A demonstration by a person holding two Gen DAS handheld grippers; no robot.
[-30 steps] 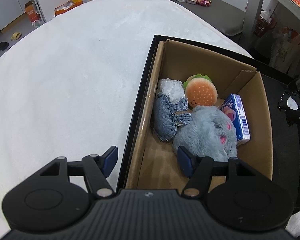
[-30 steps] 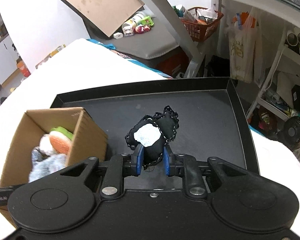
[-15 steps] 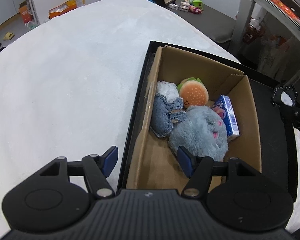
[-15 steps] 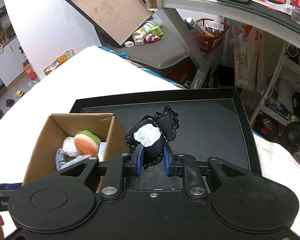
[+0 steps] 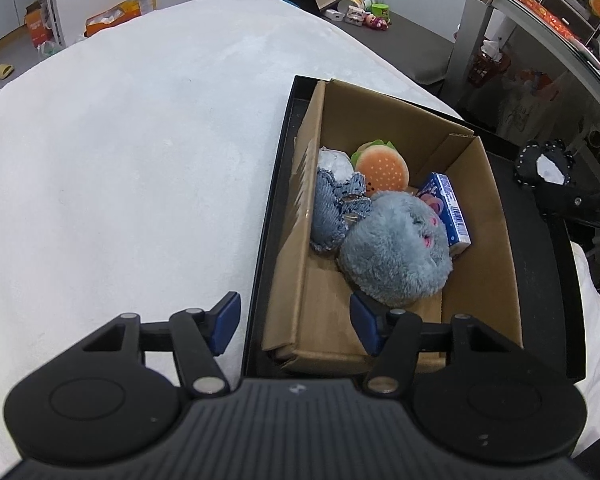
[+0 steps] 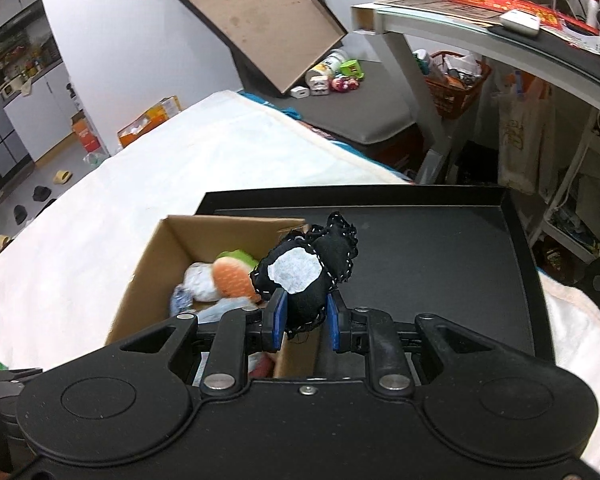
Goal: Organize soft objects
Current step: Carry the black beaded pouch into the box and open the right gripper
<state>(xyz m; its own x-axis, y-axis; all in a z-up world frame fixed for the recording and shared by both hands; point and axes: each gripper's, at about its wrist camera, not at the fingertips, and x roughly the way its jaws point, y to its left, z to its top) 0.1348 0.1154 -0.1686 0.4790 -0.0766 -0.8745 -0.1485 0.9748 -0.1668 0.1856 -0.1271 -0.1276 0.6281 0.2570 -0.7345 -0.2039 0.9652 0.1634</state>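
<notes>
An open cardboard box [image 5: 488,216] stands at the left end of a black tray [image 5: 540,264]. In it lie a grey furry plush [image 5: 392,248], a burger plush [image 5: 382,168], a denim toy [image 5: 332,212], a white bundle [image 5: 336,164] and a blue carton [image 5: 446,208]. My right gripper [image 6: 306,318] is shut on a black plush with a white patch [image 6: 300,268], held in the air over the box's right wall [image 6: 296,224]. My left gripper [image 5: 294,314] hovers near the box's near left corner, its jaws closing with nothing gripped between them.
The tray rests on a white bed cover [image 5: 140,160] with wide free room to the left. A glass desk [image 6: 480,28] and a red basket [image 6: 456,84] stand beyond the bed on the right, and a tilted box lid [image 6: 260,28] with small toys lies behind.
The right gripper has carried the black plush up and left, from over the tray to over the box's edge. The left gripper has drawn back from the box.
</notes>
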